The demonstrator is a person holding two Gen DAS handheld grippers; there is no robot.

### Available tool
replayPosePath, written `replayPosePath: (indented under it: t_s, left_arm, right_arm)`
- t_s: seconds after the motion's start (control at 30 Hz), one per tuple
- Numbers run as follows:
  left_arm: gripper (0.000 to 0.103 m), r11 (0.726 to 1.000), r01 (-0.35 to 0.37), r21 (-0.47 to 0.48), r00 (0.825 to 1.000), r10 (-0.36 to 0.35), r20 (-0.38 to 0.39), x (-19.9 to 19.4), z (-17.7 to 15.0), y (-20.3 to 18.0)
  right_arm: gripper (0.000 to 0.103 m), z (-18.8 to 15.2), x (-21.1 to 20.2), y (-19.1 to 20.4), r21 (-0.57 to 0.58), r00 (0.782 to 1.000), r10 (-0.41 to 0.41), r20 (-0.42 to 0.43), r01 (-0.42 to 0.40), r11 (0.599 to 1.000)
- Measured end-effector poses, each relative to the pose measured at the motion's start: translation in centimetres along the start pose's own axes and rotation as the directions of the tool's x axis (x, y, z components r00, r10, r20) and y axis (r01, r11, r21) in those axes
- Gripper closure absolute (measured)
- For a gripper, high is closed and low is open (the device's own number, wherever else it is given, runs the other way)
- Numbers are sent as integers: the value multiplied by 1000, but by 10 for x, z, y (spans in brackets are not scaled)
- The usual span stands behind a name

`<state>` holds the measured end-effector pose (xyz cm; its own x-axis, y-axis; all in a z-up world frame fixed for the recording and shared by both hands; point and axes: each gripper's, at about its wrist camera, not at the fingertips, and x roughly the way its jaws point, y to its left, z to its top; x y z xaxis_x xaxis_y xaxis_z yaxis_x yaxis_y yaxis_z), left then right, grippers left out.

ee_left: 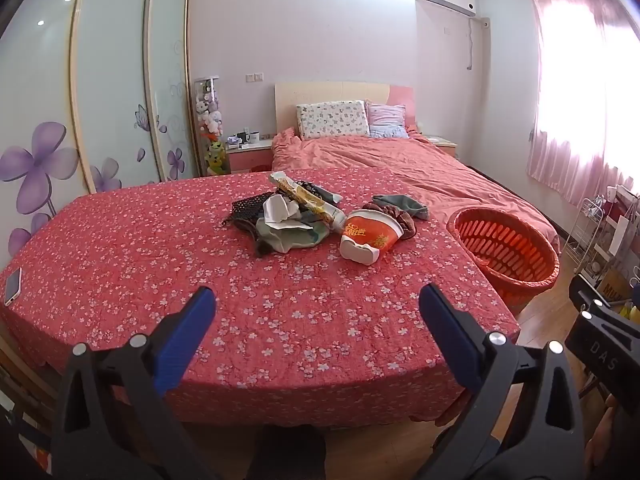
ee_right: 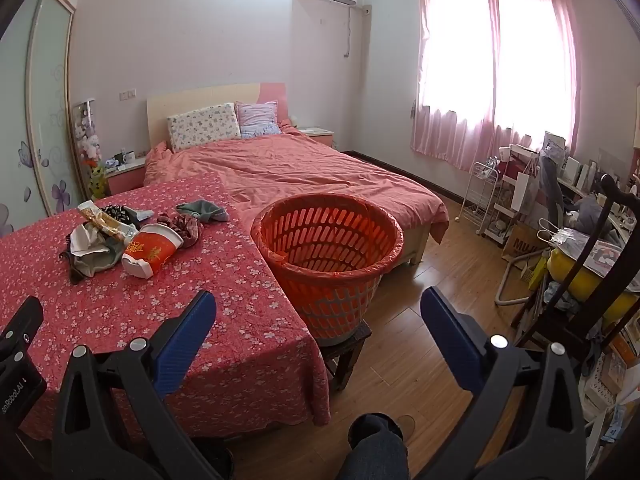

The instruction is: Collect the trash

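Note:
A heap of trash and cloth lies mid-table on a red flowered tablecloth [ee_left: 168,248]: a tipped red and white noodle cup [ee_left: 370,236] [ee_right: 150,250], a yellow snack wrapper [ee_left: 308,198] [ee_right: 102,222], crumpled white paper [ee_left: 280,210] [ee_right: 84,238], black netting [ee_left: 246,206] and grey-green cloths [ee_left: 402,204] [ee_right: 202,210]. An orange slatted basket [ee_left: 506,254] [ee_right: 330,260] lined with a bag stands on a small stool off the table's right edge. My left gripper [ee_left: 318,300] is open above the near table, short of the heap. My right gripper [ee_right: 318,302] is open, with the basket just beyond it.
A phone [ee_left: 12,286] lies at the table's left edge. Behind the table is a bed [ee_right: 304,168] with pillows. Sliding wardrobe doors [ee_left: 108,92] line the left. A dark chair [ee_right: 576,276], shelves and bags crowd the right wall. A person's knee [ee_right: 376,440] shows on the wooden floor.

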<state>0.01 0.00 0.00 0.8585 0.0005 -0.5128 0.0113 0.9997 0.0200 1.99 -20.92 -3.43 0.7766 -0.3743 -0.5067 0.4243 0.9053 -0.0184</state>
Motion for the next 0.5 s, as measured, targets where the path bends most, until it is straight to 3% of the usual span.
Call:
replayPosePath:
  t_s: [0.5]
  left_arm:
    - [4,1000,-2,2,1000,2,0,0,0,0]
  right_arm:
    - [2,0,0,0,1,1000,1,1,-1,1000]
